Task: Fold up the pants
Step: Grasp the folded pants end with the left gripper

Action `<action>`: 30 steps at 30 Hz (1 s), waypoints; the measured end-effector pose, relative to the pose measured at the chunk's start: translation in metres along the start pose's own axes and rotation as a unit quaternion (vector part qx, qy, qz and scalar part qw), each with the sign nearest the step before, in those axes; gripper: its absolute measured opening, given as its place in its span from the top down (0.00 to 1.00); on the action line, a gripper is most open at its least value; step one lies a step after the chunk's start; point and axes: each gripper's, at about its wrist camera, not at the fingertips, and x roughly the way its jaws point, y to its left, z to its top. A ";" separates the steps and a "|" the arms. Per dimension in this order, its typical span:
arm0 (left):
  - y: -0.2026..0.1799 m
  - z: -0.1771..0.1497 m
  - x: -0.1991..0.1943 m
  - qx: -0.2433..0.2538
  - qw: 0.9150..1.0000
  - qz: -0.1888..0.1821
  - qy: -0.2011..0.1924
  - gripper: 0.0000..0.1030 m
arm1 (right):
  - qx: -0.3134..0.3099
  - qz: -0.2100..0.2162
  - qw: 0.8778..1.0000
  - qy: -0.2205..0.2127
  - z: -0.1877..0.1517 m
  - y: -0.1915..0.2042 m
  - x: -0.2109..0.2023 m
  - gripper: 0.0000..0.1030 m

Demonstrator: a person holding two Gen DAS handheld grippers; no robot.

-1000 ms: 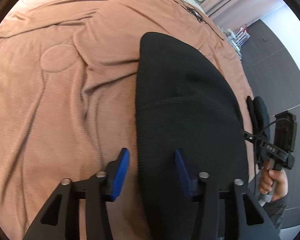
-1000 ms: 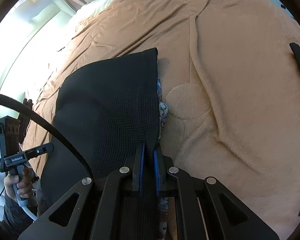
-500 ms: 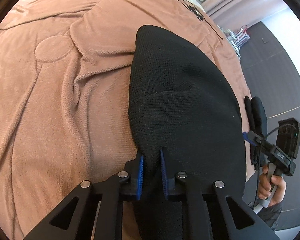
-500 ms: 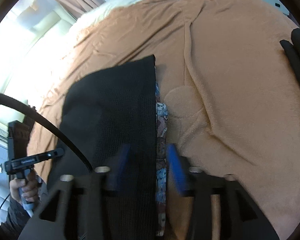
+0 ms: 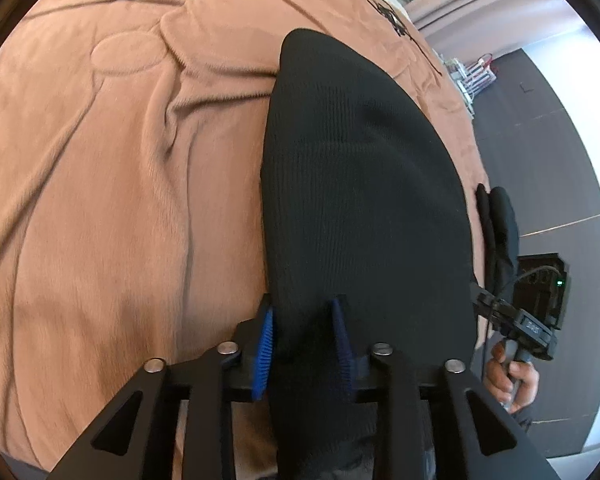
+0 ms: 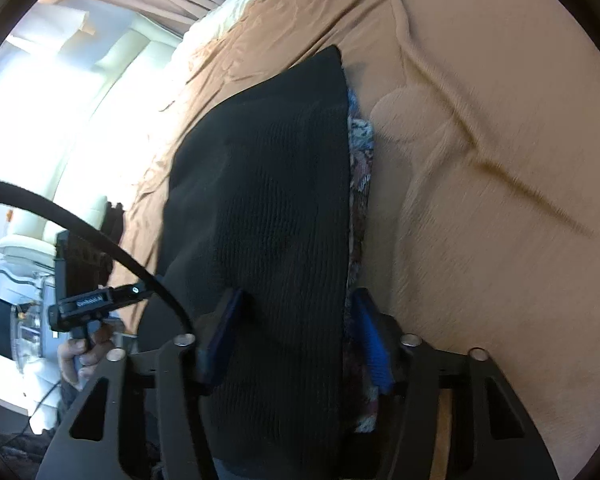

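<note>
Black knit pants (image 5: 360, 180) lie folded on a brown blanket (image 5: 100, 200). My left gripper (image 5: 302, 340) sits at their near left edge. Its jaws are opening, with black fabric between the blue pads (image 5: 264, 344), which no longer pinch it. In the right wrist view the pants (image 6: 268, 200) show a patterned blue-and-white strip (image 6: 360, 160) along their right edge. My right gripper (image 6: 296, 340) straddles that edge. Its jaws are closing but stand wide, and the pads (image 6: 370, 344) are clear of the cloth. Each view shows the other hand-held gripper (image 5: 532, 320) (image 6: 88, 304) beside the bed.
A dark folded item (image 5: 500, 220) lies at the bed's right edge. A black cable (image 5: 388, 12) rests on the far blanket. Dark floor and a shelf of small items (image 5: 472, 76) lie beyond. A bright window with curtains (image 6: 60, 80) is at the left, and a thick cable (image 6: 80, 220) crosses the right wrist view.
My left gripper closed on the pants' edge, then its jaws spread again. My right gripper let go of the right edge, opened wide and sank closer to the pants.
</note>
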 end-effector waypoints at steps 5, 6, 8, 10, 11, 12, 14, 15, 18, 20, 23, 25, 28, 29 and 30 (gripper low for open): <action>0.002 -0.014 0.001 0.000 1.000 -0.012 0.015 0.70 | 0.012 0.011 1.000 -0.007 0.000 -0.007 0.001 0.64; 0.001 -0.015 -0.002 0.007 1.000 -0.007 0.011 0.79 | 0.014 0.012 1.000 -0.009 -0.001 -0.007 0.002 0.66; -0.002 -0.015 -0.008 0.015 1.000 -0.006 0.005 0.85 | 0.019 0.013 1.000 -0.013 -0.002 -0.007 0.004 0.68; -0.006 -0.012 -0.013 0.024 1.000 -0.003 0.001 0.88 | 0.029 0.016 0.999 -0.017 -0.004 -0.008 0.003 0.70; -0.008 -0.010 -0.017 0.029 1.000 0.003 -0.002 0.88 | 0.035 0.018 0.999 -0.018 -0.005 -0.009 0.003 0.71; -0.007 -0.009 -0.020 0.031 0.999 0.006 -0.004 0.89 | 0.036 0.021 0.999 -0.019 -0.010 -0.006 0.002 0.72; -0.005 -0.004 -0.025 0.031 0.999 0.013 -0.008 0.89 | 0.036 0.025 0.999 -0.016 -0.015 0.003 0.007 0.72; -0.002 -0.002 -0.027 0.030 0.999 0.015 -0.008 0.89 | 0.036 0.028 0.999 -0.014 -0.017 0.006 0.009 0.72; 0.007 0.004 -0.031 0.025 0.999 0.028 -0.008 0.89 | 0.038 0.042 0.998 -0.006 -0.024 0.012 0.016 0.72; 0.011 0.006 -0.029 0.024 0.999 0.031 -0.001 0.88 | 0.036 0.046 0.998 0.000 -0.027 0.013 0.021 0.72; 0.010 0.011 -0.023 0.035 0.998 0.044 0.011 0.81 | 0.055 0.050 0.997 -0.005 -0.023 0.001 0.020 0.72; 0.006 0.013 -0.020 0.046 0.997 0.056 0.012 0.74 | 0.069 0.056 0.996 -0.015 -0.020 -0.009 0.017 0.62; 0.001 0.023 -0.018 0.053 0.997 0.051 0.010 0.57 | 0.097 0.066 0.992 -0.047 -0.011 -0.031 0.010 0.35; 0.001 0.026 -0.017 0.053 0.997 0.051 0.008 0.55 | 0.106 0.081 0.990 -0.054 -0.007 -0.038 0.008 0.34; 0.000 0.029 -0.015 0.054 0.997 0.052 0.008 0.55 | 0.113 0.095 0.987 -0.058 -0.003 -0.044 0.008 0.35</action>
